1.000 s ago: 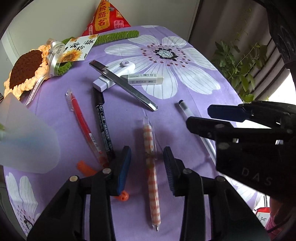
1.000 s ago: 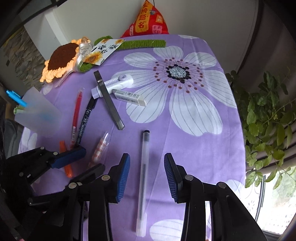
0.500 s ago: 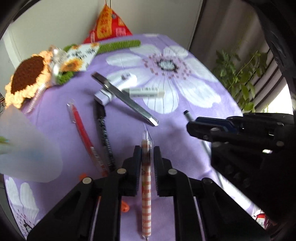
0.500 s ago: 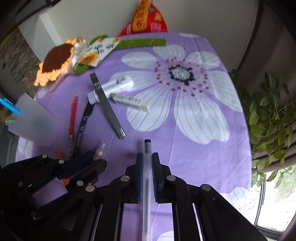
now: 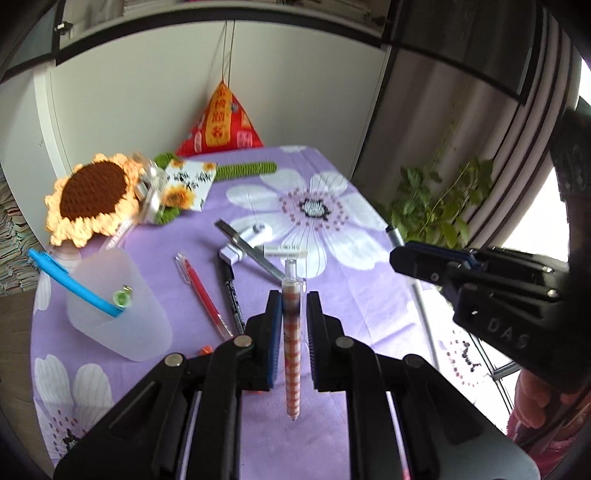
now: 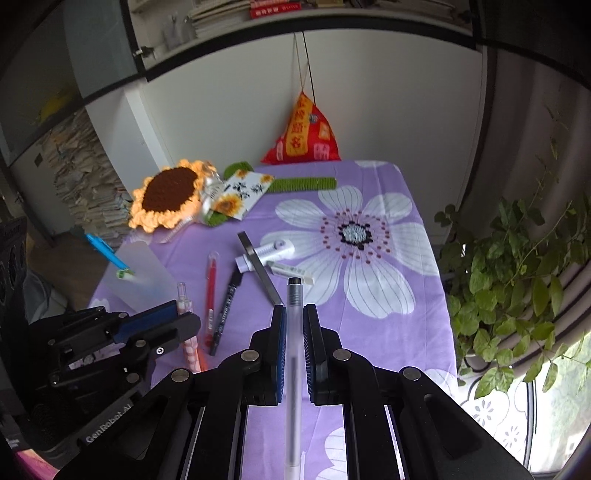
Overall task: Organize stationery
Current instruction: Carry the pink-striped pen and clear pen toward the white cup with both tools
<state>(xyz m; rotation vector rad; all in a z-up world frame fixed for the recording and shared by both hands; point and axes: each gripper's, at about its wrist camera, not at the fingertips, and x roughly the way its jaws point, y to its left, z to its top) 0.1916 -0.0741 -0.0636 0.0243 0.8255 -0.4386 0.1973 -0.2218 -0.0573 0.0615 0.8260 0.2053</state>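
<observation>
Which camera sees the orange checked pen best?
The left wrist view: the orange checked pen runs nearly whole between the left gripper pads. In the right wrist view, that gripper hides most of it; only short bits show.

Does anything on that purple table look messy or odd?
Yes: the metal ruler lies tilted across the white correction tape, and the red pen and black marker lie loose beside the frosted cup.

A cream wall (image 6: 229,107) backs the desk (image 6: 413,332) in its purple floral cloth; a leafy plant (image 6: 517,295) catches daylight at its right edge, with bookshelves (image 6: 229,11) overhead.
</observation>
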